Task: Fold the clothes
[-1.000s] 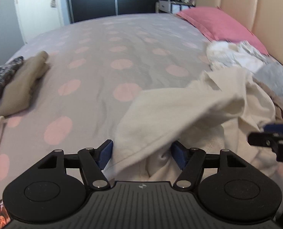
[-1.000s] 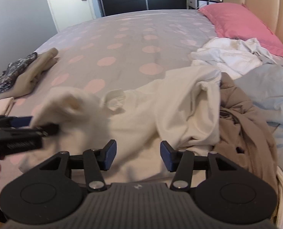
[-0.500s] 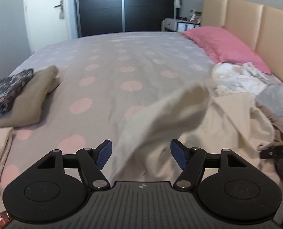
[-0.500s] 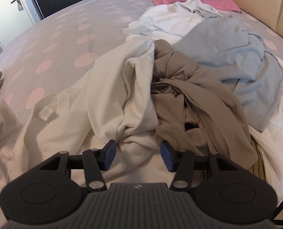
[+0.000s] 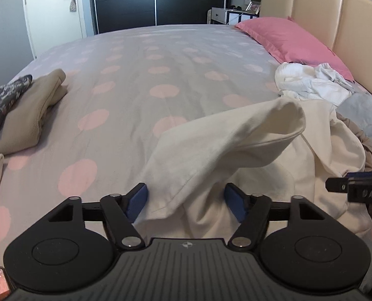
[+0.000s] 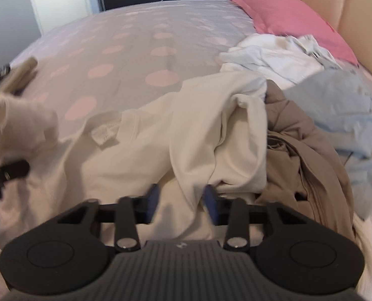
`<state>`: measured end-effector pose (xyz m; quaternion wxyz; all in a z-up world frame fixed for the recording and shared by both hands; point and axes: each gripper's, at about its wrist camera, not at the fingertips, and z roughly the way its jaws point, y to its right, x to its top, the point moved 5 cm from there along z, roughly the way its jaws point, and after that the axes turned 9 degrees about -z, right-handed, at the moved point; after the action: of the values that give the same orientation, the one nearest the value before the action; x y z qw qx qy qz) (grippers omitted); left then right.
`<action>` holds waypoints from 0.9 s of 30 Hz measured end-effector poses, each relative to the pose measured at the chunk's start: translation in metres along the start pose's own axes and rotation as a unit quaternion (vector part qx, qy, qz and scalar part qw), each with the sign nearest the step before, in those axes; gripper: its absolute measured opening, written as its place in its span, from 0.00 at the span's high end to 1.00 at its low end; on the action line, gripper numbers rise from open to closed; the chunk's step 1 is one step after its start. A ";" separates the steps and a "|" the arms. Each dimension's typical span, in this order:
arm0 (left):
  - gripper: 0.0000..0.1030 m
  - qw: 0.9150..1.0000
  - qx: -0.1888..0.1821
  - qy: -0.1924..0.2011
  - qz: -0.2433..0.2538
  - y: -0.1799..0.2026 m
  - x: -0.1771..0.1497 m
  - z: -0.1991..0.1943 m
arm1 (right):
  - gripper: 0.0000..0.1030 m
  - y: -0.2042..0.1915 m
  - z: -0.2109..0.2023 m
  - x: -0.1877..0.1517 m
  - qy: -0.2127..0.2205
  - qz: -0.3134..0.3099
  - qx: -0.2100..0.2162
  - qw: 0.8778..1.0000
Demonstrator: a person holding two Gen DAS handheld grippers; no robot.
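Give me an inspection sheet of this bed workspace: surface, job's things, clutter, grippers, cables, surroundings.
Surface: bedspread, grey with pink dots, bare in the middle.
Job's things: cream shirt spread crumpled near both grippers, one sleeve lifted; unfolded pile of white garment, tan garment and light blue garment; folded stack at the left edge.
Clutter: nothing seen.
Grippers: left gripper has been closing, cream cloth between its jaws, pads not plainly pressing; right gripper has just been closing on a fold of the cream shirt, blurred.
Cables: nothing seen.
Surroundings: pink pillow, beige headboard, dark wardrobe, white door.
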<state>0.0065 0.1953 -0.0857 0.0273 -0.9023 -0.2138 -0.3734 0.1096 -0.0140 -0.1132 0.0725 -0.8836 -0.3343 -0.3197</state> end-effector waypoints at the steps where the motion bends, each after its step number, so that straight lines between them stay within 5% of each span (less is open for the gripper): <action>1: 0.49 1.000 0.002 -0.001 -0.002 -0.001 0.000 0.000 | 0.91 -0.001 0.003 0.000 -0.002 -0.011 -0.012 1.000; 8: 0.77 1.000 -0.004 0.004 -0.006 -0.005 0.005 -0.011 | 0.98 -0.007 -0.018 0.013 0.066 -0.039 -0.006 0.997; 22: 0.86 0.993 0.008 0.096 -0.074 -0.066 0.062 -0.109 | 0.98 -0.038 -0.175 0.067 0.271 -0.069 0.030 0.960; 27: 0.86 0.994 0.017 0.091 -0.054 -0.088 0.088 -0.125 | 0.98 -0.061 -0.197 0.065 0.266 -0.104 0.048 0.957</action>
<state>-0.0562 0.2813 0.0548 0.0419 -0.8508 -0.2653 -0.4516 0.0063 0.0007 0.0760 0.1673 -0.7222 -0.4080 -0.5330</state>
